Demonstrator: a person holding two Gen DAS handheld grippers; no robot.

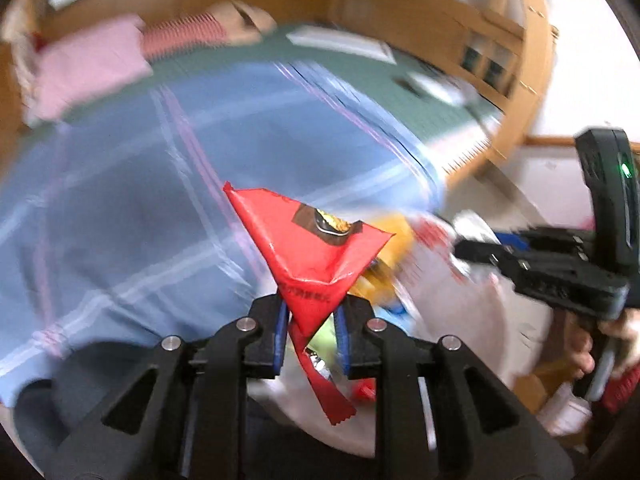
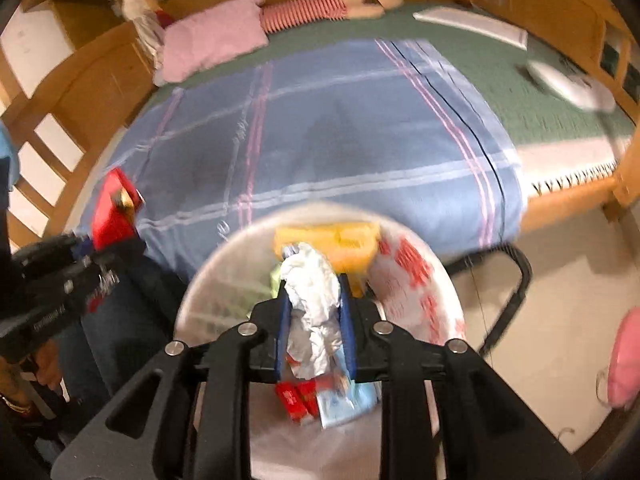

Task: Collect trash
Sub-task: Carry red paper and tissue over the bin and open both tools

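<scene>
My left gripper (image 1: 310, 312) is shut on a red snack wrapper (image 1: 308, 248) and holds it at the left rim of a white trash bin (image 1: 452, 340). The wrapper also shows in the right wrist view (image 2: 114, 208), left of the bin (image 2: 412, 280). My right gripper (image 2: 316, 304) is shut on a crumpled white paper wad (image 2: 314, 296) directly over the bin's opening. It shows in the left wrist view (image 1: 480, 250) as a black tool at the right. Inside the bin lie a yellow packet (image 2: 340, 244) and red and blue wrappers (image 2: 320, 400).
A bed with a blue plaid blanket (image 2: 340, 140) over a green cover stands just behind the bin. A pink pillow (image 2: 212, 46) lies at its head. A white device (image 2: 568, 84) lies on the bed's right. A black chair frame (image 2: 516, 280) stands right of the bin.
</scene>
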